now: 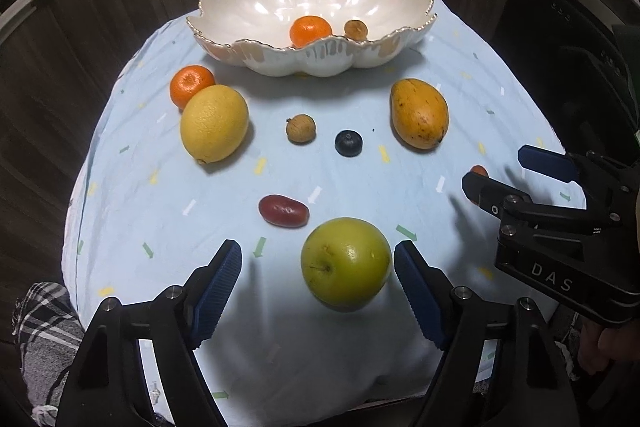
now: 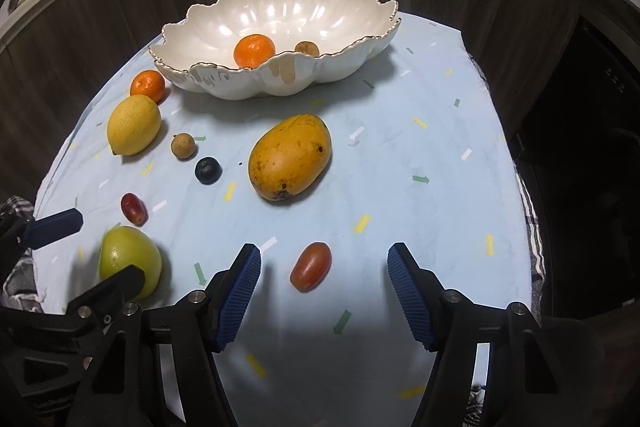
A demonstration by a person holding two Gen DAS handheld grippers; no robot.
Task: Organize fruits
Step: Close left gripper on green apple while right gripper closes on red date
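Observation:
A green apple (image 1: 346,263) lies on the pale blue cloth between the fingers of my left gripper (image 1: 318,255). The jaws are open: the right pad is almost at the apple's side and the left pad stands well clear. My right gripper (image 2: 324,259) is open around a small red oval fruit (image 2: 311,265), touching it on neither side. From the left wrist view the right gripper (image 1: 500,173) sits at the right, half hiding that fruit (image 1: 479,170). At the back, a white scalloped bowl (image 1: 304,61) holds a tangerine (image 1: 311,31) and a small brown fruit (image 1: 355,29).
Loose on the cloth are a tangerine (image 1: 192,85), a lemon (image 1: 214,123), a small brown fruit (image 1: 301,129), a dark round berry (image 1: 349,143), a mango (image 1: 419,113) and a red grape (image 1: 283,210). Dark wooden cabinets stand behind the table.

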